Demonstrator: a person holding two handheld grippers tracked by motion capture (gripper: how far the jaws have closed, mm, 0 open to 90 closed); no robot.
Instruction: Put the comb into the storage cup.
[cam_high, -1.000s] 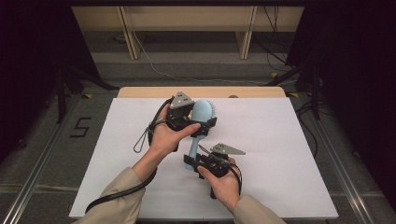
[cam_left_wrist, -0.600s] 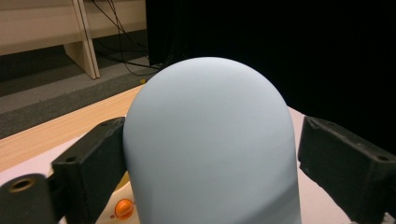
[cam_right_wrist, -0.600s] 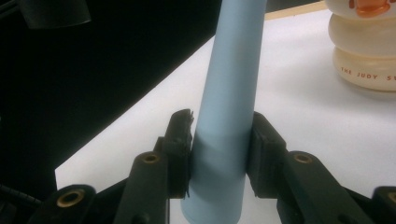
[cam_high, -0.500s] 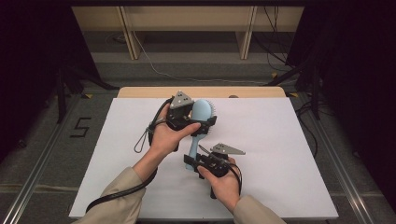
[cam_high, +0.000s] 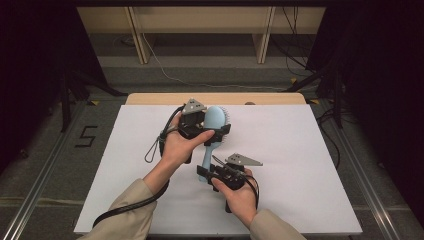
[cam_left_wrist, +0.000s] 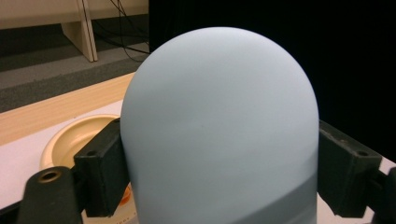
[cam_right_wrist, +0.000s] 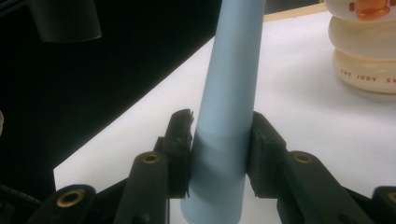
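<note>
While hairbrush (cam_high: 214, 131) stays put, left gripper (cam_high: 216, 131) apparently closes on it.

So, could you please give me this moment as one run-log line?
object: light blue hairbrush | right gripper: shut on handle | left gripper: jaws just closing, pads at brush head | table: white

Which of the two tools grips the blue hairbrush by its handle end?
The right tool: its jaws clamp the hairbrush at its narrow handle end, while the left tool, whose jaws have just been closing, holds the broad head.
</note>
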